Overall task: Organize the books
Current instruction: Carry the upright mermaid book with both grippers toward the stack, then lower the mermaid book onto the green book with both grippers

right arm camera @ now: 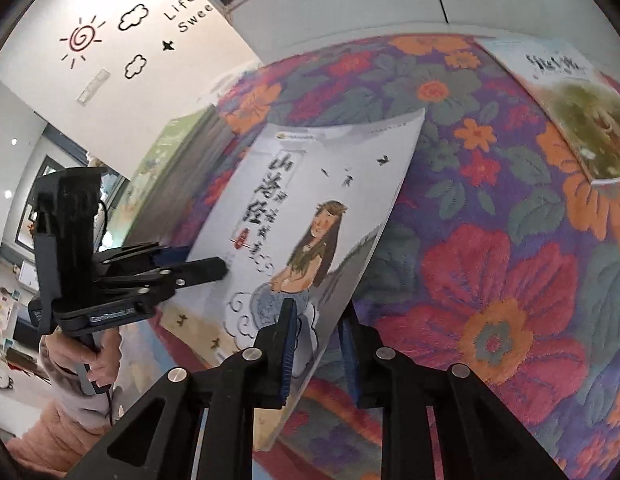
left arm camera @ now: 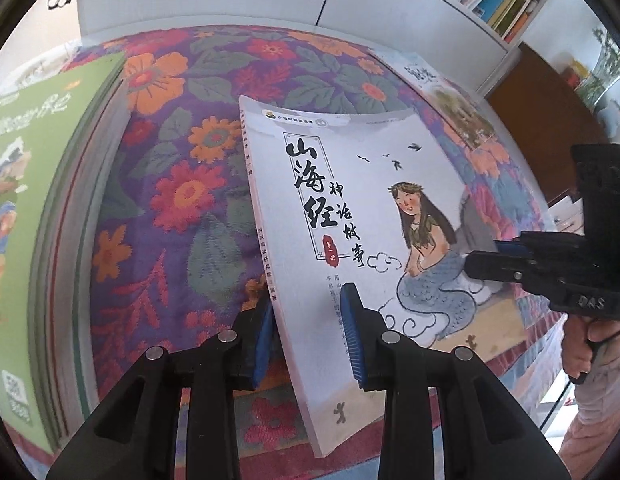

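A: White-covered book (left arm camera: 350, 216) sits mid-frame in the left wrist view, off the floral cloth (left arm camera: 170, 184); the left gripper (left arm camera: 310, 336) is clamped on its spine edge at six o'clock, the right gripper (left arm camera: 486, 260) at three.

B: Right wrist view: right gripper (right arm camera: 318, 344) straddles the fore-edge, pads not visibly pressing (looks slack). Green stack (right arm camera: 166, 160) lies at ten o'clock. Keep the spine grip firm; regrip before swinging it over.
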Demonstrator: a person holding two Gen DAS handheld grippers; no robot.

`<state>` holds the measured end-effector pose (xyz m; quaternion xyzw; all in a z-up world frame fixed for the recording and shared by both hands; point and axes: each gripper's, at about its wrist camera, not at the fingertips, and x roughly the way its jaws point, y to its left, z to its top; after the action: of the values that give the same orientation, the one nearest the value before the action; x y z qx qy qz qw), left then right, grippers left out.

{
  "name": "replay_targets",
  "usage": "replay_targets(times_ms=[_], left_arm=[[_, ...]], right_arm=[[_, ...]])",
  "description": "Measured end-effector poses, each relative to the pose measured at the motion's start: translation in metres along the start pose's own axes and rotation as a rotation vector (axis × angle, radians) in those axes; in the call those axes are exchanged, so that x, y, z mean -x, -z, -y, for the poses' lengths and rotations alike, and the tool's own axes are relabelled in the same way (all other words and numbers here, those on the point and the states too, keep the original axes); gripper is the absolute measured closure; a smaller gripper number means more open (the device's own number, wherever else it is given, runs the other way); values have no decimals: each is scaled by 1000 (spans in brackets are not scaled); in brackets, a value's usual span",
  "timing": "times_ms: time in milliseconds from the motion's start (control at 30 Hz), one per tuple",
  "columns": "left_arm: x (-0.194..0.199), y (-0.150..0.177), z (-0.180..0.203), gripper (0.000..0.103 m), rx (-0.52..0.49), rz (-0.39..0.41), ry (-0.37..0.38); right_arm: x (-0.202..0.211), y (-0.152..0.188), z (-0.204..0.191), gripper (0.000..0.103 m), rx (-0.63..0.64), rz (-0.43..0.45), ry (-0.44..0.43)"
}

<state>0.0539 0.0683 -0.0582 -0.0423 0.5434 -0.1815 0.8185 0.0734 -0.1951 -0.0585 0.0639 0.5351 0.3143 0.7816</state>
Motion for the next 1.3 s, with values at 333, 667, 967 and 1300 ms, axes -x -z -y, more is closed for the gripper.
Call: replay_targets(times_ms=[333,667,967,1300], left_arm=[[20,1,-6,75,12,16,17],[55,-10,-2,75,-8,70,54],[101,-28,-11,75,-9,143,91],[159,-43,-57,75,25,211,53]], right_arm=[[8,14,-42,83,138,-8,2],[29,14,-61,83,146,34,-7],[59,-2,-90,83,174,93,3],[53,-47,-147,83,233,105,-28]])
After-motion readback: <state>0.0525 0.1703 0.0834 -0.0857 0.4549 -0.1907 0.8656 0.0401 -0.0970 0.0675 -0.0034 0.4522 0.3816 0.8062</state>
